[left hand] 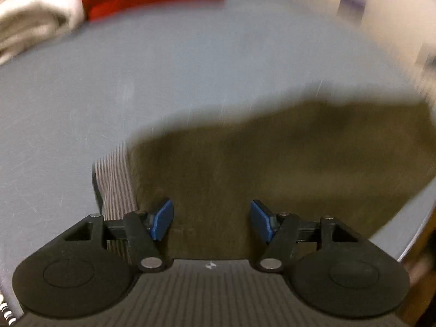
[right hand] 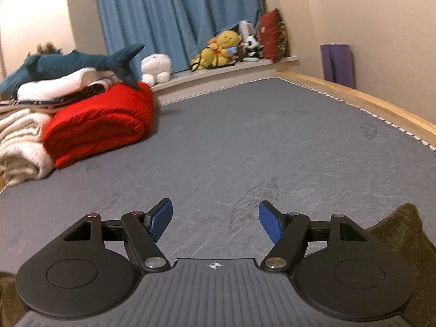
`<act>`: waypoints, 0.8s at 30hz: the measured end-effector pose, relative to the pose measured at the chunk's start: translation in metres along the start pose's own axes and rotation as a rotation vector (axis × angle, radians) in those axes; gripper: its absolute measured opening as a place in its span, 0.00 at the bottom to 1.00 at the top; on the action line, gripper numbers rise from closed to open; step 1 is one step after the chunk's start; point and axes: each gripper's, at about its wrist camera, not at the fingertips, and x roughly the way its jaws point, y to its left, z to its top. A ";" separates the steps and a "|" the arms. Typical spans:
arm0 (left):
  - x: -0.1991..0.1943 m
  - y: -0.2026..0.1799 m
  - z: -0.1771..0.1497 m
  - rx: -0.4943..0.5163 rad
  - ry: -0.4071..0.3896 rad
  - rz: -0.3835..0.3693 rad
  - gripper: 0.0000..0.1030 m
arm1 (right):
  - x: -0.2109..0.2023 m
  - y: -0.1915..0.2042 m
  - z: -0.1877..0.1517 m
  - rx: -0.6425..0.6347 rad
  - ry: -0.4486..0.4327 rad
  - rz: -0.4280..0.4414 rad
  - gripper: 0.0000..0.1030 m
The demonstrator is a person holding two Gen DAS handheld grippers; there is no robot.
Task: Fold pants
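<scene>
Both grippers, left (left hand: 211, 219) and right (right hand: 215, 222), are hanging spread and empty over the pants (left hand: 272, 163), likely between folds; next comes regrasping an edge.

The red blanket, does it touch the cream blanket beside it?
Touching. The right wrist view shows the red blanket pressed against the cream blanket with no gap of mattress between them.
</scene>
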 end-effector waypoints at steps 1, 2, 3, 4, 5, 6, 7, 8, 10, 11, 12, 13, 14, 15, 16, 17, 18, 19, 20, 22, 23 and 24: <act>0.002 -0.010 -0.003 0.068 -0.004 0.037 0.67 | 0.002 0.005 -0.002 -0.016 0.009 0.011 0.70; -0.001 -0.013 0.001 0.064 0.000 0.050 0.67 | 0.004 0.012 -0.004 -0.035 0.020 0.024 0.70; -0.004 -0.015 0.006 0.037 0.004 0.061 0.67 | 0.006 0.020 -0.007 -0.060 0.029 0.041 0.70; -0.009 -0.019 0.010 0.028 -0.009 0.079 0.66 | 0.008 0.030 -0.010 -0.087 0.038 0.058 0.70; -0.018 -0.027 0.011 0.038 -0.049 0.092 0.66 | 0.010 0.038 -0.012 -0.111 0.046 0.073 0.70; -0.026 -0.035 0.015 0.051 -0.092 0.078 0.66 | 0.013 0.047 -0.015 -0.138 0.057 0.092 0.70; -0.033 -0.044 0.019 0.058 -0.128 0.043 0.67 | 0.016 0.058 -0.020 -0.168 0.073 0.115 0.70; -0.037 -0.052 0.024 0.062 -0.157 0.001 0.66 | 0.019 0.067 -0.024 -0.194 0.088 0.136 0.70; -0.041 -0.074 0.030 0.083 -0.205 -0.110 0.66 | 0.028 0.088 -0.036 -0.267 0.125 0.179 0.70; -0.041 -0.085 0.033 0.097 -0.213 -0.153 0.64 | 0.032 0.098 -0.042 -0.302 0.145 0.196 0.70; -0.039 -0.097 0.036 0.112 -0.212 -0.193 0.62 | 0.036 0.108 -0.048 -0.336 0.166 0.213 0.70; -0.034 -0.109 0.037 0.135 -0.198 -0.233 0.58 | 0.042 0.118 -0.056 -0.374 0.190 0.236 0.70; -0.028 -0.119 0.036 0.159 -0.180 -0.259 0.55 | 0.046 0.128 -0.064 -0.413 0.215 0.260 0.70; -0.020 -0.129 0.035 0.191 -0.146 -0.283 0.55 | 0.051 0.138 -0.072 -0.456 0.242 0.285 0.70; -0.007 -0.138 0.031 0.227 -0.080 -0.300 0.54 | 0.054 0.147 -0.078 -0.498 0.265 0.306 0.70; 0.007 -0.150 0.026 0.264 -0.003 -0.301 0.54 | 0.058 0.157 -0.087 -0.555 0.290 0.324 0.70; 0.017 -0.160 0.018 0.319 0.044 -0.280 0.55 | 0.061 0.165 -0.095 -0.614 0.306 0.329 0.70; 0.014 -0.166 0.014 0.367 0.022 -0.267 0.55 | 0.063 0.171 -0.102 -0.656 0.310 0.321 0.70; 0.008 -0.167 0.013 0.360 0.035 -0.279 0.55 | 0.067 0.175 -0.107 -0.692 0.314 0.306 0.70; -0.001 -0.152 0.021 0.286 0.033 -0.312 0.55 | 0.075 0.180 -0.110 -0.717 0.330 0.294 0.70; -0.007 -0.148 0.027 0.263 -0.005 -0.296 0.55 | 0.078 0.181 -0.108 -0.715 0.333 0.296 0.71; -0.013 -0.138 0.032 0.224 -0.046 -0.278 0.56 | 0.080 0.181 -0.106 -0.711 0.336 0.300 0.71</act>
